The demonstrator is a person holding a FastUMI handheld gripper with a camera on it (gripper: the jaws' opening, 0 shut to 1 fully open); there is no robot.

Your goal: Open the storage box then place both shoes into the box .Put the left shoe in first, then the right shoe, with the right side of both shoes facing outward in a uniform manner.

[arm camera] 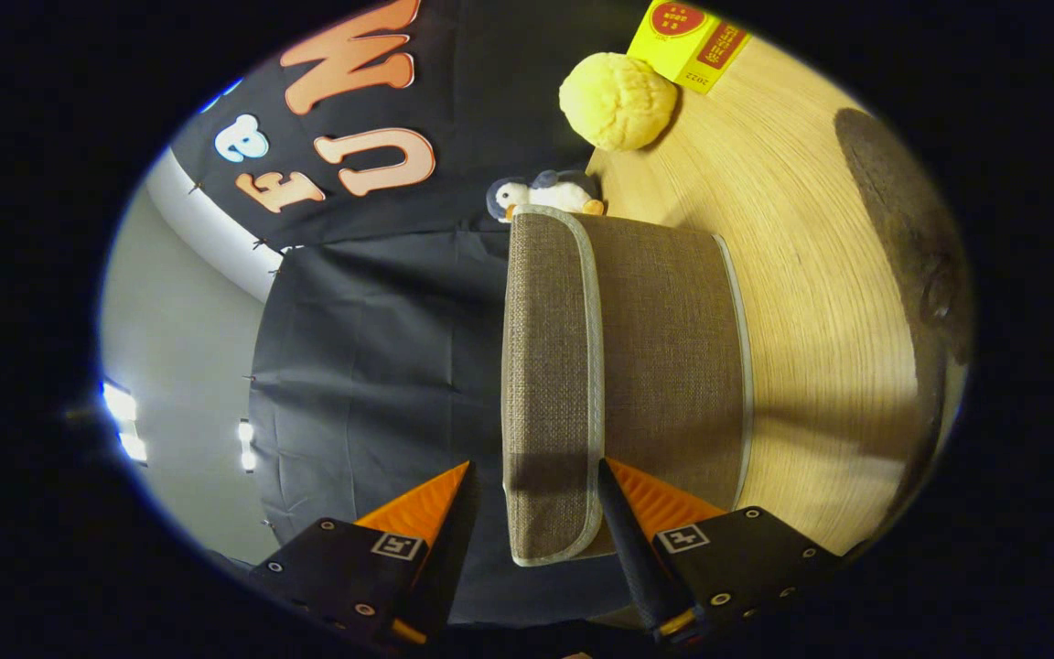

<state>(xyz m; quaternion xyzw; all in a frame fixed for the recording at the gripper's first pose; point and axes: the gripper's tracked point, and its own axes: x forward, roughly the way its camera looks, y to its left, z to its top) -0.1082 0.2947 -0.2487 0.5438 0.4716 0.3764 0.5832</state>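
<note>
Tongs [534,476] parted, straddling lid edge of closed storage box [655,366], not gripping.

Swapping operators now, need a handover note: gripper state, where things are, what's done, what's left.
Gripper: rolled sideways, open, one finger on each side of the box lid's edge, not clamped.
Box: brown fabric, on the wooden table, lid closed or barely lifted.
Beyond the box: penguin toy, yellow ball, yellow carton.
Done: gripper lined up on the lid.
Left: grip and open the lid, left shoe in, then right shoe, right sides facing out.
</note>
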